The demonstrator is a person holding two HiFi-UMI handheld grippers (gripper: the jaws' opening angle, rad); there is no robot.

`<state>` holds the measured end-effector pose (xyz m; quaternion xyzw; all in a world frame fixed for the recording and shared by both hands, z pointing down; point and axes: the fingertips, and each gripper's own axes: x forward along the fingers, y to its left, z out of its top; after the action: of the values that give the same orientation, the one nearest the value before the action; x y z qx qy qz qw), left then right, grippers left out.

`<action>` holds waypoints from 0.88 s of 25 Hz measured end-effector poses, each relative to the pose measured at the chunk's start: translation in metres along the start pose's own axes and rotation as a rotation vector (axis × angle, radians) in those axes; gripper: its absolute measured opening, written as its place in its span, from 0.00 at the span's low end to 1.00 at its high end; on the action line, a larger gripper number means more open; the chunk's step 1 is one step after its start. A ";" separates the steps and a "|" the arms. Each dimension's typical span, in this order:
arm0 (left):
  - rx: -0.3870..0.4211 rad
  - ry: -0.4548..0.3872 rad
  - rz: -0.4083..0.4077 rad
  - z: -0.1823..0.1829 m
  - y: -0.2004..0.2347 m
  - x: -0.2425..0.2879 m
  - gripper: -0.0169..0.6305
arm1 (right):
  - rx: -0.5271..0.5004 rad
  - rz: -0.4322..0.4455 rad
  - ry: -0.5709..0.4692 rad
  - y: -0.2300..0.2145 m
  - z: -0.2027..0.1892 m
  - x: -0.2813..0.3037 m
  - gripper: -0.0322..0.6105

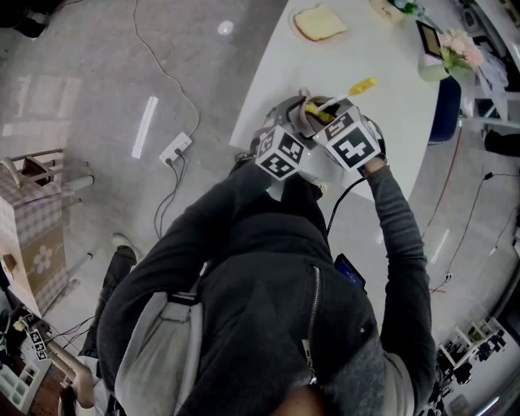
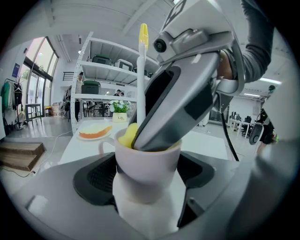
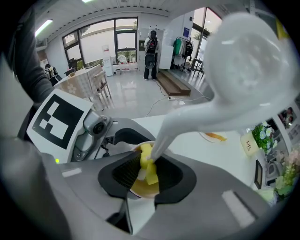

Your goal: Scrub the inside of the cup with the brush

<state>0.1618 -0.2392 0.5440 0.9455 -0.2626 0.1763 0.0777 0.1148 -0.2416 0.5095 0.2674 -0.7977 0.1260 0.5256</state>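
The cup, pale and with a handle at its left side, sits upright between the pads of the left gripper, whose jaws are closed against its lower body. In the head view both grippers are over the near edge of the white table. The brush stands in the cup. Its yellow sponge head is below the rim, and its white handle rises to a yellow tip. The right gripper reaches down into the cup mouth, its jaws clamped on the brush just at the sponge. Further back on the table, a small flower pot carries a label reading "Life", near a plate of toast.
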 end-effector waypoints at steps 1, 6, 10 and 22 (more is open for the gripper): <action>0.000 0.000 0.000 0.000 0.000 0.000 0.66 | -0.004 -0.004 -0.003 -0.001 0.000 0.000 0.20; -0.001 0.001 -0.002 0.000 -0.001 0.000 0.66 | -0.027 -0.046 -0.015 -0.003 -0.001 0.003 0.20; -0.001 0.000 -0.004 0.000 0.000 -0.001 0.66 | -0.032 -0.075 -0.024 -0.005 -0.001 0.005 0.20; 0.001 0.003 -0.008 0.000 0.001 0.000 0.66 | -0.077 -0.133 -0.041 -0.013 -0.003 0.008 0.21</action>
<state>0.1614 -0.2403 0.5440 0.9463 -0.2585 0.1777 0.0786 0.1219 -0.2529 0.5171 0.3021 -0.7930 0.0546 0.5262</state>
